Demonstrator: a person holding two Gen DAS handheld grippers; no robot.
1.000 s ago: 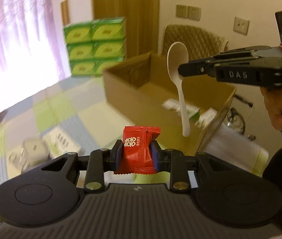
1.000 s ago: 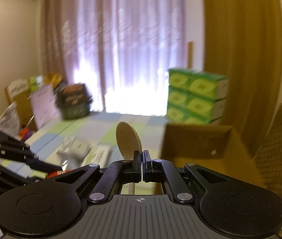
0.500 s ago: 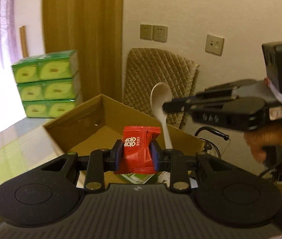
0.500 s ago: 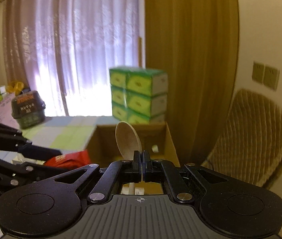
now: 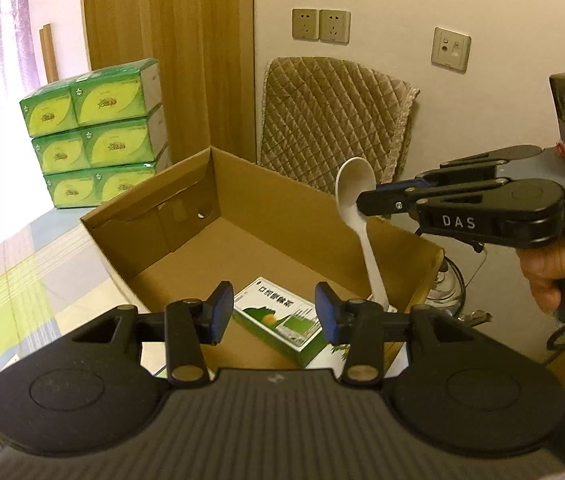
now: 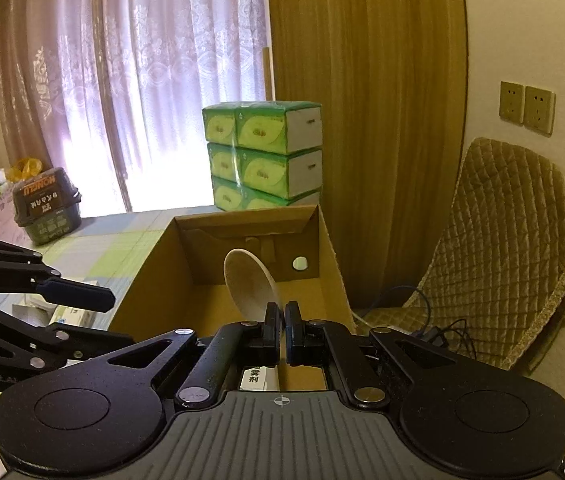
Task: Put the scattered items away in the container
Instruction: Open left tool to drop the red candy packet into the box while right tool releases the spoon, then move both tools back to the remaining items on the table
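- Jaws of the left gripper (image 5: 269, 316) stand spread wide with nothing between the blue pads; they hang over the near edge of the open cardboard box (image 5: 186, 216).
- Jaws of the right gripper (image 6: 283, 330) are clenched on a white plastic spoon (image 5: 356, 216), pinching it where the bowl meets the handle; the bowl points up and the handle slants down into the box.
- Seen from the left wrist, the right gripper (image 5: 366, 204) reaches in from the right over the box's far right wall, and a hand (image 5: 554, 270) grips its handle.
- Seen from the right wrist, the spoon (image 6: 248, 284) shows its bowl just ahead of the pads, and the left gripper's black fingers (image 6: 78, 294) lie at the left edge, beside the box (image 6: 330, 256).
- On the box floor lies a green-and-white carton (image 5: 276, 322), flat, directly below the left jaws; a second printed pack peeks out to its right, mostly hidden by the gripper.
- The box stands on a bench (image 5: 22, 276) covered with a checked green, blue and white cloth, at its corner.
- Behind the box, a stack of green tissue packs (image 5: 94, 132), three layers high, rests on the bench.
- A black tub (image 6: 46, 210) with printed lettering sits further along the bench near the curtains (image 6: 130, 80).
- A quilted chair back (image 5: 334, 124) stands beyond the box, against a wall with sockets (image 5: 321, 26).
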